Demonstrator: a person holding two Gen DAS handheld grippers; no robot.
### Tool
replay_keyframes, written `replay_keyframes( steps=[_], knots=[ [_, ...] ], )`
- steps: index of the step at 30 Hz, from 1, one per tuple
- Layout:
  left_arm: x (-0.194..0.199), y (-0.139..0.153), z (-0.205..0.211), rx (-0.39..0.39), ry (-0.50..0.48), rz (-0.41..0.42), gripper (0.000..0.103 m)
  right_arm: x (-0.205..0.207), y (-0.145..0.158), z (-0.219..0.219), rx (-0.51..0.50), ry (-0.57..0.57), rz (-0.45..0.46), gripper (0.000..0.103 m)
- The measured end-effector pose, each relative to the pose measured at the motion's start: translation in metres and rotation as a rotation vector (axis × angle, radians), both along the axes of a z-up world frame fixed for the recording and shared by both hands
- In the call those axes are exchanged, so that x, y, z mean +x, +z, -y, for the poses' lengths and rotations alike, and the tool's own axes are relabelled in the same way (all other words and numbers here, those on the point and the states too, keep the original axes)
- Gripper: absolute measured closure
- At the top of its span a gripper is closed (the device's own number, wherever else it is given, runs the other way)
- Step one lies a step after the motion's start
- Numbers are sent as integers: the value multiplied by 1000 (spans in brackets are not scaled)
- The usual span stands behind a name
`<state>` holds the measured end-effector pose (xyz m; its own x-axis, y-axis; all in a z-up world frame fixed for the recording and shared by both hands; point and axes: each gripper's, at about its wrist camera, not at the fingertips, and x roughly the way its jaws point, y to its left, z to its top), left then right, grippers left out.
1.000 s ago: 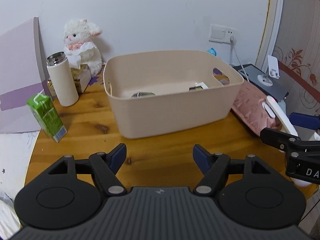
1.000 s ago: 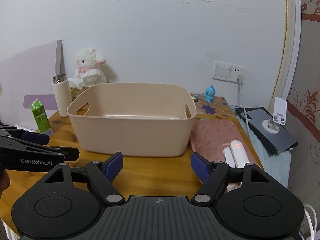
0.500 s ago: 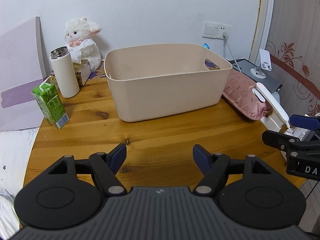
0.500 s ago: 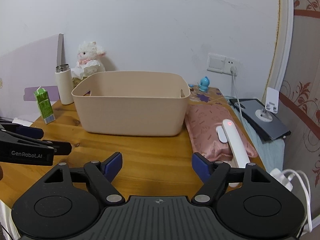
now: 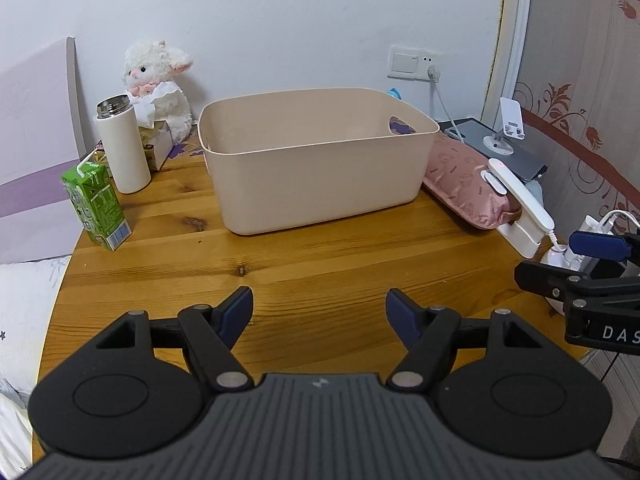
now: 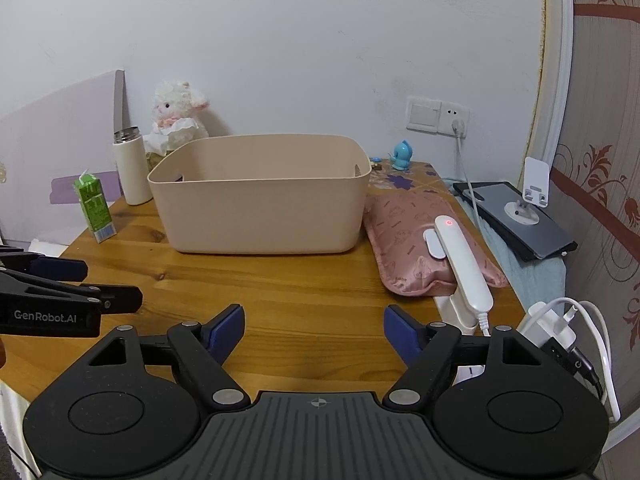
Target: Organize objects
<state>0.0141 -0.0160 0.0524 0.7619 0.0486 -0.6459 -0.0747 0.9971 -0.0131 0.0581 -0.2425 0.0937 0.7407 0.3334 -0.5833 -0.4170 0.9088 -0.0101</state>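
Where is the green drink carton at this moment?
The green drink carton stands upright near the wooden table's left edge in both views, just in front of the white thermos and left of the beige bin.

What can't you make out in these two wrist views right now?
- Bin floor: both views, hidden by its own front wall.
- Tissue box: both views, partly behind the white bottle.
- Blue figurine: left view, mostly behind the bin rim.
- Green carton print: too small.

A beige bin (image 5: 316, 184) is sitting mid-frame on honey-brown wood (image 5: 320, 264) — green carton (image 5: 96, 204) showing at left, pink patterned pouch (image 6: 416, 240) lying at right — white lamb (image 5: 158, 84) behind
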Motion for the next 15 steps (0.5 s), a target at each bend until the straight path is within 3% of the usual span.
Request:
replay_keyframes(
  steps=[15],
  knots=[
    [-11, 2, 1, -12, -16, -1, 28, -11, 6, 1, 0, 16, 9, 23]
  ],
)
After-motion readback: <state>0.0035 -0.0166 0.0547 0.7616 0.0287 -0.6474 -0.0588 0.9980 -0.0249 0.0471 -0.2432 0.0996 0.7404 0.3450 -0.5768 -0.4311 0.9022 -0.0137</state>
